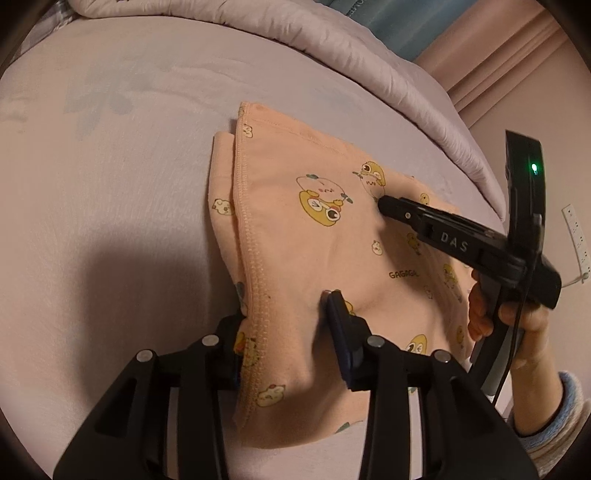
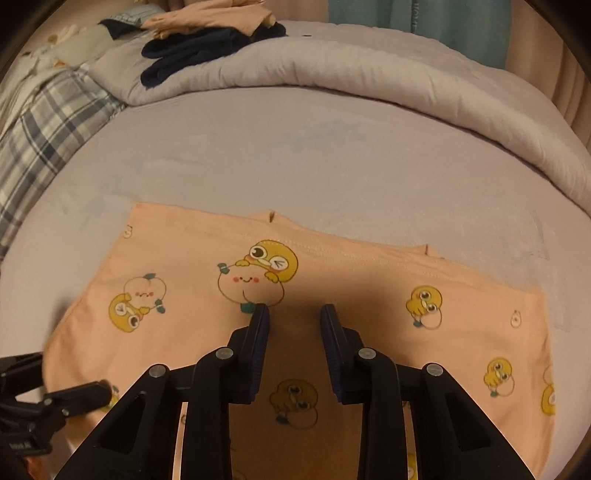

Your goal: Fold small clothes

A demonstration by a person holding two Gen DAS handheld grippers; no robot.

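A wide bed covered in a pale lilac sheet fills the room in front of me. A rolled grey duvet runs along its far side, and a plaid blanket lies at the far left. On top of the duvet sits a small pile of dark navy clothes with a peach garment over them.

In the middle of the sheet lies a small peach garment printed with yellow cartoon ducks, partly folded, one stitched edge doubled over a lower layer.

The left gripper has its fingers spread wide on either side of that stitched edge; the cloth sits between them, but they are not closed on it. The right gripper hovers low over the centre of the cloth, its fingers apart with nothing between them. In the left wrist view its dark tip touches down near a duck print, held by a bare hand in a blue knitted cuff.
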